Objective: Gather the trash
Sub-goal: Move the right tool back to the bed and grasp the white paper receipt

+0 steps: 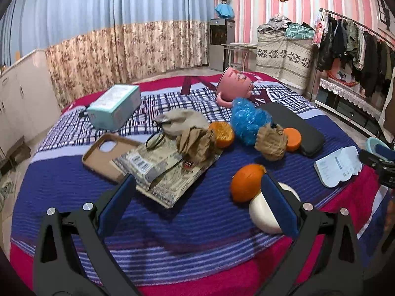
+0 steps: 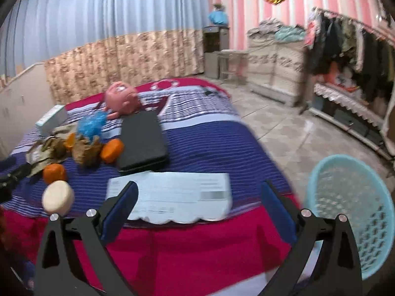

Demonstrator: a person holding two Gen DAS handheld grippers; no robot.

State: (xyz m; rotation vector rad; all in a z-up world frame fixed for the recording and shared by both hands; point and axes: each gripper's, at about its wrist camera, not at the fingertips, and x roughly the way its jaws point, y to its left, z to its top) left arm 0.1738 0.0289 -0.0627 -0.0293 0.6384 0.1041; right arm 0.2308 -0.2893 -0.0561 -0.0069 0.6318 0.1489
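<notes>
Trash lies on a bed with a striped blanket [image 1: 197,222]: crumpled brown paper [image 1: 196,144], a second brown wad [image 1: 271,141], orange peel pieces [image 1: 245,182] [image 1: 223,134] [image 1: 292,139], blue crinkled plastic [image 1: 248,119] and a white receipt [image 2: 172,197]. My left gripper [image 1: 197,187] hovers open over the near blanket, its right finger in front of a cream round object [image 1: 265,217]. My right gripper [image 2: 200,199] stands open above the receipt near the bed's front edge. A light blue perforated basket [image 2: 353,212] sits on the floor right of the bed.
On the bed also lie a printed flat package [image 1: 160,172], a tan phone case [image 1: 106,153], a teal box [image 1: 114,107], a black case [image 1: 296,125], a tipped pink mug [image 1: 233,85] and a beige cloth [image 1: 182,120]. A clothes rack [image 1: 353,46] lines the right wall.
</notes>
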